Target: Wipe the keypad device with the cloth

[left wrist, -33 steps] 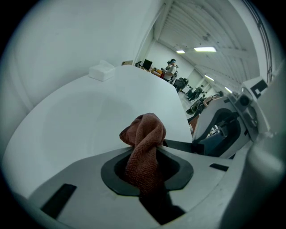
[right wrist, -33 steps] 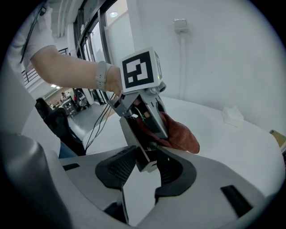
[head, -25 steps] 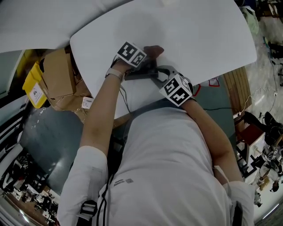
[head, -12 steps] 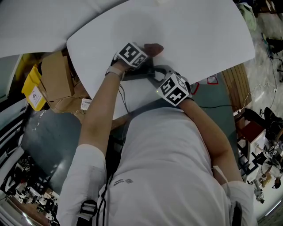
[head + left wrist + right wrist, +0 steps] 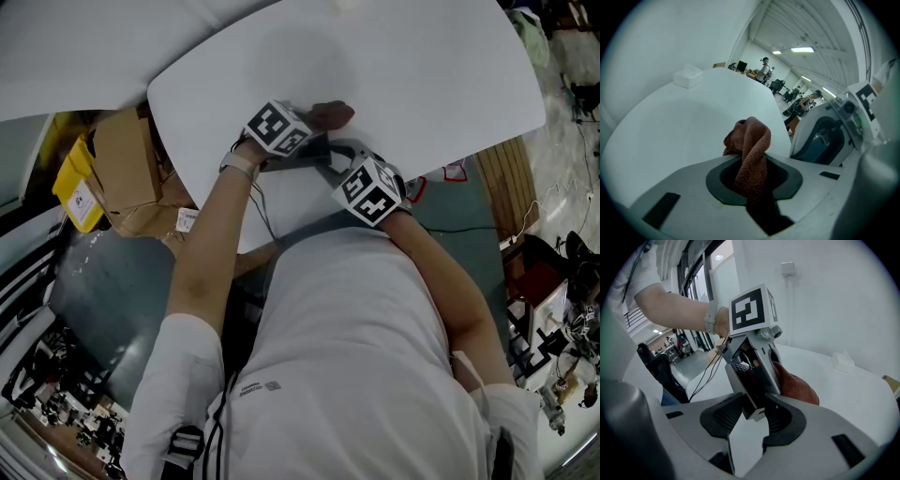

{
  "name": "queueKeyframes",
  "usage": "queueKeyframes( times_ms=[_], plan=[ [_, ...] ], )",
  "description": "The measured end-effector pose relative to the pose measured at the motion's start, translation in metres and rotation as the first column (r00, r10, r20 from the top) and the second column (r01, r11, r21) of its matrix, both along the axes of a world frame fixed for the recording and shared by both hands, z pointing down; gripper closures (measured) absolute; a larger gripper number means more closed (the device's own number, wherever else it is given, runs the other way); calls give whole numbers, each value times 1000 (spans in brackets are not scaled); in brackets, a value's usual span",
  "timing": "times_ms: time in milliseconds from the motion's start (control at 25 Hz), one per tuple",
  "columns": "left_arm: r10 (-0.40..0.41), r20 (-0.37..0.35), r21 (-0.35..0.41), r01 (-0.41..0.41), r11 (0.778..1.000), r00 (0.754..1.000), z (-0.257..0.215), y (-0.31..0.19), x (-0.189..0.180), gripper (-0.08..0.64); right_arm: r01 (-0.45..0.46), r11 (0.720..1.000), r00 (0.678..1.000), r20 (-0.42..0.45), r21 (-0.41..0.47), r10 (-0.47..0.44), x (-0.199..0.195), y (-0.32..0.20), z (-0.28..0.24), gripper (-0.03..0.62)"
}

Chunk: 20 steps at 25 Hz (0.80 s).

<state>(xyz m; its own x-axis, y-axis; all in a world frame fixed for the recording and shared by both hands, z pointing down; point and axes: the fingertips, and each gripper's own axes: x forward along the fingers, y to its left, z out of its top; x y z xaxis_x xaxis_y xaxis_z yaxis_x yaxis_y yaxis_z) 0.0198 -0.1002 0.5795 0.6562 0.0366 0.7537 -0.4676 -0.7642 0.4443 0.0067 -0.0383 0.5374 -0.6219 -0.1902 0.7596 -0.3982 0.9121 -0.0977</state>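
Right gripper (image 5: pixel 749 422): my jaws stood wide and pinched the lower end of the keypad device (image 5: pixel 751 401) between their dark pads.
Keypad device: grey with a dark face, held tilted above the counter (image 5: pixel 422 66), its far end reaching towards my left gripper (image 5: pixel 757 183); from the head view it showed as a dark bar between my two grippers.
Left gripper: my jaws were pressed together on the cloth (image 5: pixel 751 145), and a fold of it stuck up past the tips.
Cloth: reddish brown, just beside the upper part of the keypad device; I could not tell whether the two touched.
Counter: white with a rounded edge; a small white box (image 5: pixel 687 76) sat on it, well apart from my grippers.
Beside the counter: a cardboard box (image 5: pixel 122 155) and a yellow container (image 5: pixel 75 192) lay below its edge on my left.
Left wrist: I wore a pale band (image 5: pixel 710 317).
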Motion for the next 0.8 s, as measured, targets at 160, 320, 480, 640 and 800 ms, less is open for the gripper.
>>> queueKeyframes(
  times_ms=[160,320,480,640,800],
  plan=[
    [27,-15,2,-27,1000,1000,-10,9,0,480,3,999,1000,-1,44,-3,1,0,-2,441],
    [60,-23,9,-60,998,998,-16,19,-2,480,14,997,1000,-4,81,-14,1,2,-2,440],
    [99,-39,-8,-99,995,994,-25,30,-3,480,4,997,1000,13,78,-5,3,3,-1,440],
    [135,-46,-8,-135,991,990,-36,41,-2,480,-2,997,1000,18,81,0,5,3,-3,441],
    [121,-32,-2,-122,993,992,-40,47,-5,480,2,996,1000,18,94,-4,3,4,-2,440]
  ],
)
